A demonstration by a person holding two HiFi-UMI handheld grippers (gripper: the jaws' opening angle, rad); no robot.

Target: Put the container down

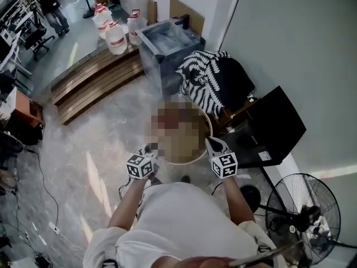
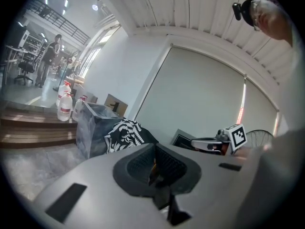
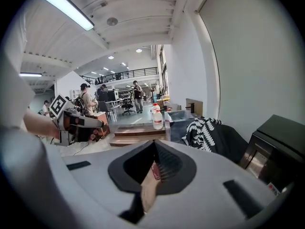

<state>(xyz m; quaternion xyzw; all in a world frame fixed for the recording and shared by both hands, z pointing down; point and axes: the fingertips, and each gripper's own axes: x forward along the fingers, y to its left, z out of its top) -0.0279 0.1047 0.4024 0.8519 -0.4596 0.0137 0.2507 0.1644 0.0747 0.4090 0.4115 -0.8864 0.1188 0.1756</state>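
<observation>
Head view, looking steeply down: a round tan container (image 1: 189,161) is held off the floor (image 1: 100,149) in front of the person's chest, its open mouth facing straight up. Being round, it shows no long axis, and what lies inside cannot be made out. The left gripper (image 1: 149,152) is clamped on its near-left rim and the right gripper (image 1: 213,148) on its near-right rim. Beyond it stands an open-topped grey bin (image 1: 167,41) with a pale inside, contents unclear. White water jugs (image 1: 116,38) with red caps sit on wooden steps (image 1: 95,80) to the bin's left. A black-and-white patterned cloth (image 1: 203,80) lies just right of the bin, close behind the container. A black cabinet (image 1: 270,130) stands right of the container and a fan (image 1: 304,216) at lower right. Left gripper view: the left gripper (image 2: 153,163) has its jaws pressed together on a thin tan sliver of the container's rim (image 2: 152,168). Past it are the bin (image 2: 93,123), the cloth (image 2: 125,133), the jugs (image 2: 65,106) and the right gripper (image 2: 209,143). Right gripper view: the right gripper (image 3: 155,162) has its jaws closed on a tan strip of the rim (image 3: 148,190). The left gripper (image 3: 78,120) shows at left, a jug (image 3: 157,119) and the cloth (image 3: 205,130) ahead, and the cabinet (image 3: 274,144) at right.
</observation>
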